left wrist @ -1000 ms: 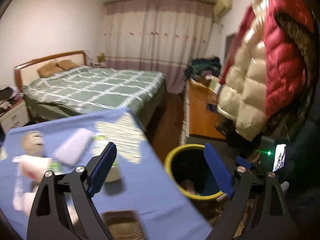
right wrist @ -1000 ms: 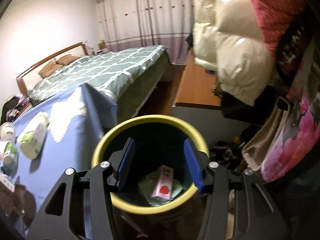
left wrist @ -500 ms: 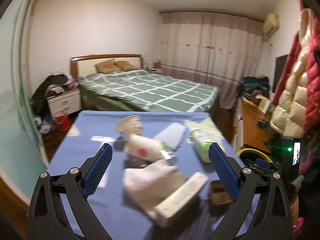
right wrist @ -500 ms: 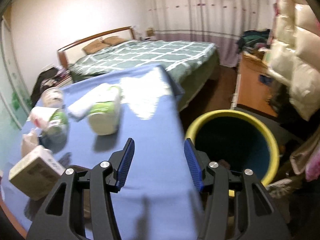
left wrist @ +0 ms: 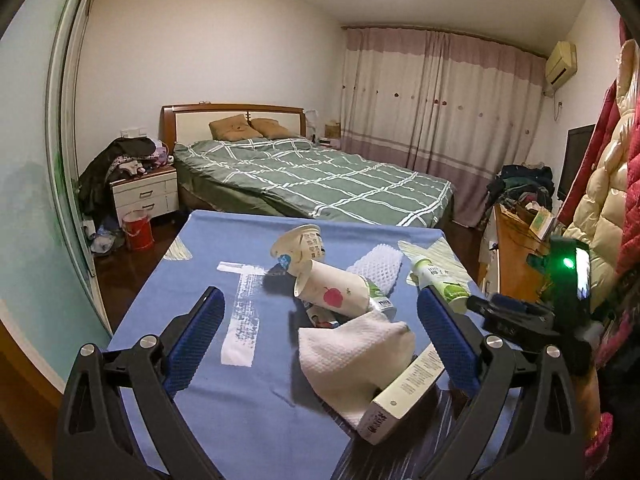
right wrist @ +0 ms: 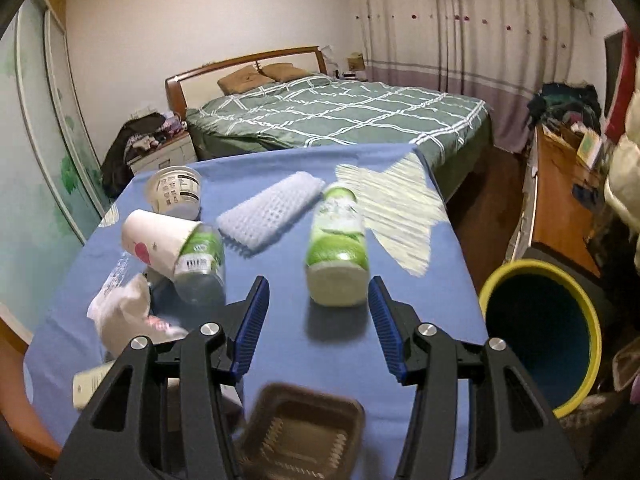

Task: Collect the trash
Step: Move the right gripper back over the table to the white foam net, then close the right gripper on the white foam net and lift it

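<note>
Trash lies on a blue-clothed table [left wrist: 200, 240]. My left gripper [left wrist: 320, 340] is open and empty above a crumpled white tissue [left wrist: 352, 356] and a long white carton [left wrist: 404, 396]. Beyond lie a paper cup with an apple print [left wrist: 336, 292], a white tub [left wrist: 300, 244] and a foam net [left wrist: 376, 268]. My right gripper [right wrist: 318, 320] is open and empty, just short of a green-labelled bottle [right wrist: 336, 248] lying on its side. A brown plastic tray [right wrist: 300, 432] lies under it. The yellow-rimmed bin [right wrist: 540, 336] stands on the floor to the right.
A second bottle [right wrist: 200, 260] lies partly inside the paper cup [right wrist: 156, 240]. A green bed [left wrist: 320, 176] is behind the table, a wooden desk [right wrist: 560, 200] and hanging coats [left wrist: 600, 200] to the right. The right gripper's body [left wrist: 552, 312] sits at the table's right.
Both grippers have swung left from the bin to face the table. The right one has come close to the green-labelled bottle; the left one now looks over the tissue and carton.
</note>
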`<state>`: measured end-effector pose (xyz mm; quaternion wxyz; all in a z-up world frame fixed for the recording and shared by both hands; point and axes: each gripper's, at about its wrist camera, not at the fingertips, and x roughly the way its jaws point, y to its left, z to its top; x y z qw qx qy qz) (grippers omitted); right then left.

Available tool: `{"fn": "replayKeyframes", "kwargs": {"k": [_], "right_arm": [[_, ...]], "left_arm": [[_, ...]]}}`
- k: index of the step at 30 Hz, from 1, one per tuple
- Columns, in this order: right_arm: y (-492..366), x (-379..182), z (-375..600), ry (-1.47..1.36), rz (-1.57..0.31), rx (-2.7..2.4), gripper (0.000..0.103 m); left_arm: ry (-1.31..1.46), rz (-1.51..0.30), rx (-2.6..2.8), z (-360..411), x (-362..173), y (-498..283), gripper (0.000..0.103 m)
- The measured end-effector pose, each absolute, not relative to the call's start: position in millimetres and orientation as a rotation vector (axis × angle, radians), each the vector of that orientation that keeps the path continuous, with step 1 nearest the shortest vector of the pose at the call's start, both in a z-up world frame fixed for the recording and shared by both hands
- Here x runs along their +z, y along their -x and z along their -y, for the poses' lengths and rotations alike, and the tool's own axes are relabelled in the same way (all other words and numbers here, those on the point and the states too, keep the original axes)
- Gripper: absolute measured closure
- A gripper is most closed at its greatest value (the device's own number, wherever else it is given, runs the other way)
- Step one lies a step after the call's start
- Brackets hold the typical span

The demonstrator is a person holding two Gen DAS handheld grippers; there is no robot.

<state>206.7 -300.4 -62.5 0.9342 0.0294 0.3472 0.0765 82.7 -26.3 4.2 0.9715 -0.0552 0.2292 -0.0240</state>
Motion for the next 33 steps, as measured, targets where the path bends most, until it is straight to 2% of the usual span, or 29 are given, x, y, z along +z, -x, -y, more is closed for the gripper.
{"fn": "replayKeyframes", "kwargs": {"k": [7,14,16,19,24,26,28,30,33], "right_arm": [[-290.3,-52.6,256.8,-0.002,-0.808,0.220,0.053],[-375.3,-84.8,218.8,-0.015,-0.974,0.203,0.053],[-389.0,-96.6,214.7,-0.028,-1.017,0.191,0.041],[-403.8,-110.2,208.5,-0.023,-1.075,0.186,0.034],[-417.1,-122.3,194.5,0.034,-1.097,0.166,0.033],[-417.9,-123.1,190.9,0.042,-1.083,0.164,0.044],[-416.6,-121.0,188.6,0.061,-1.069,0.161,0.070],[-416.0,-118.9,189.9,0.055,-1.069,0.163,0.079],[-411.1,-113.5,197.6,0.029,-1.041,0.168,0.081]], "left_arm": [[0.136,-0.460,-0.017,8.4,0.8,-84.1,0.007],[0.133,-0.470,-0.003,-2.7,-2.8,-89.1,0.007],[0.128,-0.471,0.003,-5.5,-3.5,-90.6,0.007],[0.133,-0.471,0.018,-11.3,-5.5,-93.1,0.007],[0.152,-0.483,0.021,-17.0,-11.0,-99.1,0.007],[0.152,-0.486,0.020,-17.7,-11.4,-99.6,0.007],[0.150,-0.490,0.018,-18.3,-13.4,-101.3,0.007],[0.151,-0.492,0.017,-18.0,-14.4,-102.4,0.007],[0.155,-0.497,0.016,-19.2,-15.7,-102.6,0.007]]}}
